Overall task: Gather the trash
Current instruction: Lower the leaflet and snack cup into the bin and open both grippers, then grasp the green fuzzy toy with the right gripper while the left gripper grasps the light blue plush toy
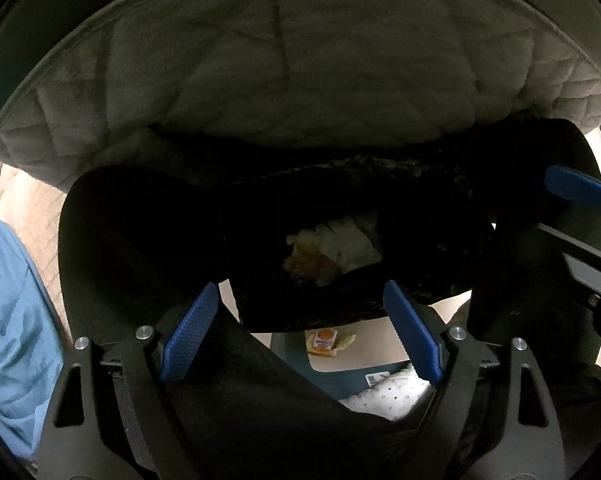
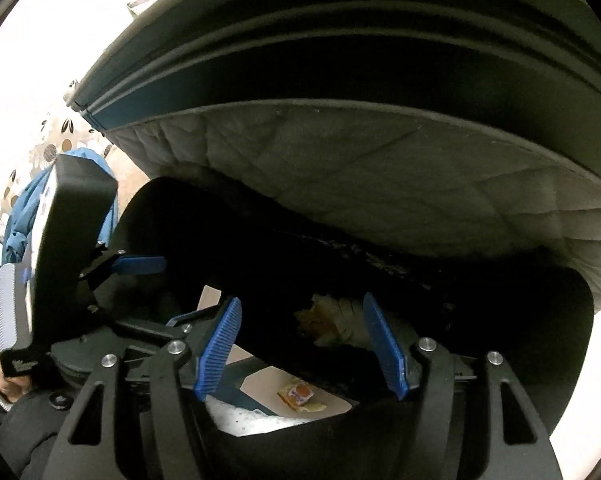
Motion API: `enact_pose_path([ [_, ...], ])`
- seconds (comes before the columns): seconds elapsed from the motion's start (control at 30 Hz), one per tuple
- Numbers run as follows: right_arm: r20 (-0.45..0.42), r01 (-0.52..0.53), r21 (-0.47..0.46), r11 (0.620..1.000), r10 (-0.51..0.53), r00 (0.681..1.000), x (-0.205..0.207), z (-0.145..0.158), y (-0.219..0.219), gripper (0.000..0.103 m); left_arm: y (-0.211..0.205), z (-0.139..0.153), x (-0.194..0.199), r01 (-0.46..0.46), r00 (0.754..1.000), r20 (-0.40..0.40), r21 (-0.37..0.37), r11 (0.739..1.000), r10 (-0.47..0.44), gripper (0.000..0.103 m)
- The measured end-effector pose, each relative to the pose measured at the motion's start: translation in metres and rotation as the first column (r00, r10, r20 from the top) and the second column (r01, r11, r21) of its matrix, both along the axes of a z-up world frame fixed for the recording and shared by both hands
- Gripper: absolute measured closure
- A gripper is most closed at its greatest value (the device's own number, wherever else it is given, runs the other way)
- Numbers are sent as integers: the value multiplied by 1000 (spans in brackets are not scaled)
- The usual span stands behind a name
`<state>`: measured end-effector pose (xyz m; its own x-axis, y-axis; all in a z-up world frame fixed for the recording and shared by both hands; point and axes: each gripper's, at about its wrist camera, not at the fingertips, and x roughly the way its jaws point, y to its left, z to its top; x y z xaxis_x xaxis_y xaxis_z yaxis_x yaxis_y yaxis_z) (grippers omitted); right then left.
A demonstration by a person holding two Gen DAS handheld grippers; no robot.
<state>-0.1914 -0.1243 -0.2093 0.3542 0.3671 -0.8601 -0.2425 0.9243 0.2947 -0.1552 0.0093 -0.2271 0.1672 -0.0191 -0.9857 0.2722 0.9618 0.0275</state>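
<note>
The black trash bag (image 1: 340, 248), a thin, crinkled, glossy film, hangs slack below you, its mouth gaping upward toward both cameras. Its opening is a long oval running side to side in your left wrist view. Inside lies crumpled trash (image 1: 332, 252): white pleated paper against an orange-and-yellow scrap; the same wad shows in the right wrist view (image 2: 332, 320).

Beneath the bag, on the pale floor (image 1: 380, 344), rests a small orange-printed wrapper (image 1: 324, 342), flat and roughly square, with a crumpled yellowish edge; it lies outside the bag (image 2: 380, 280) and near a white dotted cloth (image 1: 388, 396).

Your left gripper (image 1: 300, 336) points down over the near rim, its blue ribbed pads (image 1: 188, 336) spread wide, nothing pressed between them. Your right gripper (image 2: 300, 344) tilts steeply downward at the bag's other side, jaws likewise spread and clear of the film; from the left view only one of its blue pads and black frame show.

Behind the bag stands a quilted grey mattress edge (image 1: 300, 80), soft and diamond-stitched, under a dark ribbed frame (image 2: 340, 40). A blue garment (image 1: 8, 320) hangs at left.
</note>
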Motion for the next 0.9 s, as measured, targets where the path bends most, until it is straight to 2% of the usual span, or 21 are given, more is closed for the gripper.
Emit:
enact_pose_path([
  [0.1, 35, 1, 13, 1000, -2, 999, -9, 25, -3, 40, 10, 17, -4, -27, 999, 35, -15, 1000, 28, 20],
  [0.17, 115, -25, 22, 999, 23, 993, -19, 64, -5, 40, 16, 48, -7, -48, 993, 108, -54, 997, 54, 20],
  [0.27, 238, -59, 55, 997, 44, 970, -10, 124, -12, 37, 27, 93, -13, -19, 978, 206, -107, 994, 41, 20],
  [0.3, 284, -61, 59, 996, 42, 958, 4, 145, -17, 34, 31, 115, -14, -1, 965, 262, -123, 992, 34, 20],
  [0.37, 347, -40, 43, 998, 22, 937, 34, 170, -28, 34, 36, 154, -10, 31, 935, 353, -150, 988, 24, 20],
  [0.4, 389, -5, 21, 1000, -3, 921, 62, 183, -38, 34, 38, 171, -5, 45, 919, 393, -163, 986, 23, 20],
  [0.5, 415, 85, 11, 996, -82, 906, 139, 200, -60, 34, 38, 211, 17, 39, 863, 502, -184, 982, 60, 14],
  [0.57, 427, 148, -16, 989, -127, 895, 205, 208, -69, 34, 40, 225, 43, 10, 838, 536, -202, 979, 101, 14],
  [0.63, 418, 177, -44, 983, -143, 897, 254, 210, -71, 34, 39, 228, 63, -16, 835, 531, -237, 971, 144, 14],
  [0.73, 409, 201, -35, 979, -170, 896, 314, 212, -72, 34, 33, 227, 90, -47, 851, 489, -291, 955, 191, 14],
  [0.83, 397, 224, -38, 974, -191, 898, 359, 212, -76, 34, 35, 213, 101, -47, 868, 463, -282, 958, 179, 14],
  [0.87, 383, 229, -56, 972, -190, 904, 374, 209, -76, 37, 32, 208, 101, -47, 870, 463, -267, 962, 171, 14],
  [0.9, 352, 216, -58, 975, -183, 918, 389, 204, -76, 54, 33, 205, 101, -46, 871, 462, -260, 965, 166, 14],
])
